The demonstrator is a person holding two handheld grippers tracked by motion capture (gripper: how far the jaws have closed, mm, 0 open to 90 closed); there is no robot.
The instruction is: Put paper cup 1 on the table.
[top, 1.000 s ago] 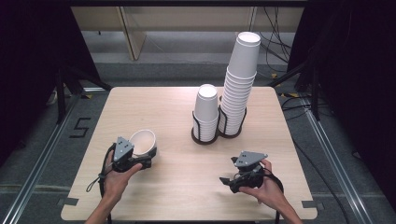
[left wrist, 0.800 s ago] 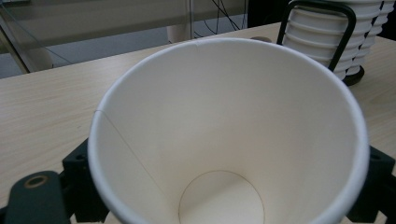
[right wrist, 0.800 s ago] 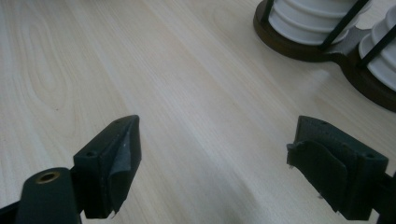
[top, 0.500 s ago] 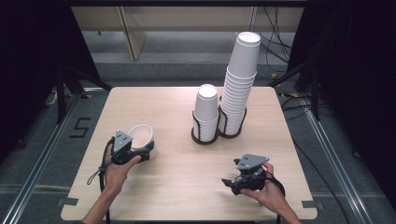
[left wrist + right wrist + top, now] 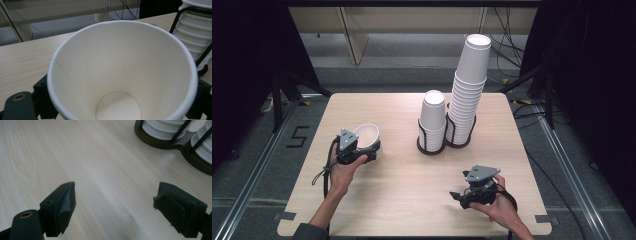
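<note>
The left gripper (image 5: 368, 150) is pinching a white paper cup (image 5: 366, 136) between its fingers (image 5: 41, 96), the cup tipped with its open mouth facing away from the hand. No print is showing on the cup; a "5" (image 5: 298, 136) is marked on the floor to the left of the table (image 5: 392, 195). The right gripper (image 5: 457, 196) is resting low with its fingers (image 5: 61, 207) spread wide over bare wood. Ahead of both, two cup stacks (image 5: 469, 85) are standing in a black rack (image 5: 432, 145); open tabletop is lying between the hands.
</note>
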